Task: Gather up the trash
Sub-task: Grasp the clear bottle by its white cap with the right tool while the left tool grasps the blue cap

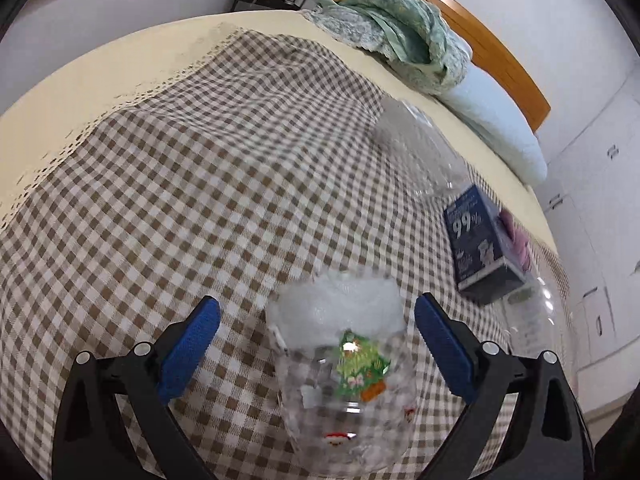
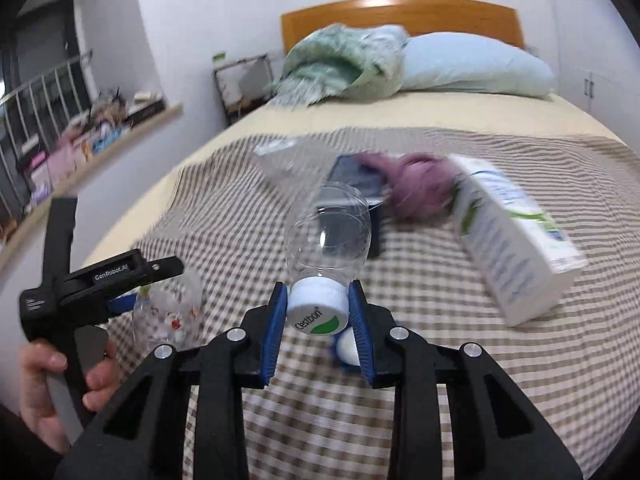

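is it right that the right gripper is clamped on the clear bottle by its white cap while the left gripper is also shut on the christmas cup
Not quite. The right gripper is indeed clamped on the clear bottle by its white cap. But the left gripper is open: the left wrist view shows its blue pads standing apart from the Christmas cup between them.

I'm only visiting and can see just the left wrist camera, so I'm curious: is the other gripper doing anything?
Observer: Yes. The right gripper is shut on the white cap of a clear bottle.
Visitor: Is there rubbish I can't see?
Observer: A white carton with green print lies on the checked cloth, to the right of the bottle.
Visitor: What holds my gripper?
Observer: A person's hand grips the handle of the left gripper.
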`<state>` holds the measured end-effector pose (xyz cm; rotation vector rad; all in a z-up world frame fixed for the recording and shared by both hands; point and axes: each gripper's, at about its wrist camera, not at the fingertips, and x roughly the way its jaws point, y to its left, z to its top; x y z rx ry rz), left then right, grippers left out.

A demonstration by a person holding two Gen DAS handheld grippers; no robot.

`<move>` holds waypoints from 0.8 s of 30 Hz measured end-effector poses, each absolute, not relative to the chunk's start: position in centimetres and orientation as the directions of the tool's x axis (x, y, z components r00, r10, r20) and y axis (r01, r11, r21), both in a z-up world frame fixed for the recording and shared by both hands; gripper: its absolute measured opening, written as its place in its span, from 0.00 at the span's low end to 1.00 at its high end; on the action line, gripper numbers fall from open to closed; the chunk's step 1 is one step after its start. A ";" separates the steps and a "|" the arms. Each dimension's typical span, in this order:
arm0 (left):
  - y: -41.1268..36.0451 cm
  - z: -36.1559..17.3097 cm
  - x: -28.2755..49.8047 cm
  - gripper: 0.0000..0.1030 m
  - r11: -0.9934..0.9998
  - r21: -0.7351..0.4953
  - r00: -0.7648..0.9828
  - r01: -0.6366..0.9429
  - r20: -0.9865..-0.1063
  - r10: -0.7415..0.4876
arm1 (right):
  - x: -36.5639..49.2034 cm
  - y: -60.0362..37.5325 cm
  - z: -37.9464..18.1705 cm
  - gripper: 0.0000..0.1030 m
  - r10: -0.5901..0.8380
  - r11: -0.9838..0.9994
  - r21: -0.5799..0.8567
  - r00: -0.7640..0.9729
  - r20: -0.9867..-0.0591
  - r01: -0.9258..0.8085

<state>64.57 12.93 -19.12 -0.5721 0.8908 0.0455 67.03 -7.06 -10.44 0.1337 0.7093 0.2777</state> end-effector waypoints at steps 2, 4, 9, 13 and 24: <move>13.2 -19.0 64.9 0.91 0.842 -0.462 0.640 -0.278 -0.743 -0.197 | 66.6 -9.0 -10.3 0.30 0.264 0.963 0.209 0.738 -0.622 -0.169; 13.0 -18.5 65.0 0.90 0.850 -0.434 0.635 -0.299 -0.755 -0.163 | 66.3 -10.9 -10.5 0.31 0.240 0.967 0.217 0.742 -0.625 -0.131; 8.1 -14.6 63.9 0.89 0.933 -0.308 0.717 -0.186 -0.692 -0.086 | 66.1 -13.9 -10.8 0.31 0.223 0.961 0.270 0.759 -0.611 -0.065; 2.1 -12.9 63.0 0.89 0.955 -0.294 0.761 -0.043 -0.628 -0.159 | 65.7 -14.8 -10.5 0.31 0.211 0.960 0.276 0.770 -0.602 -0.047; -9.0 -19.3 65.0 0.88 0.956 -0.234 0.576 0.174 -0.763 -0.292 | 64.8 -17.7 -10.3 0.30 0.202 0.940 0.340 0.785 -0.586 0.011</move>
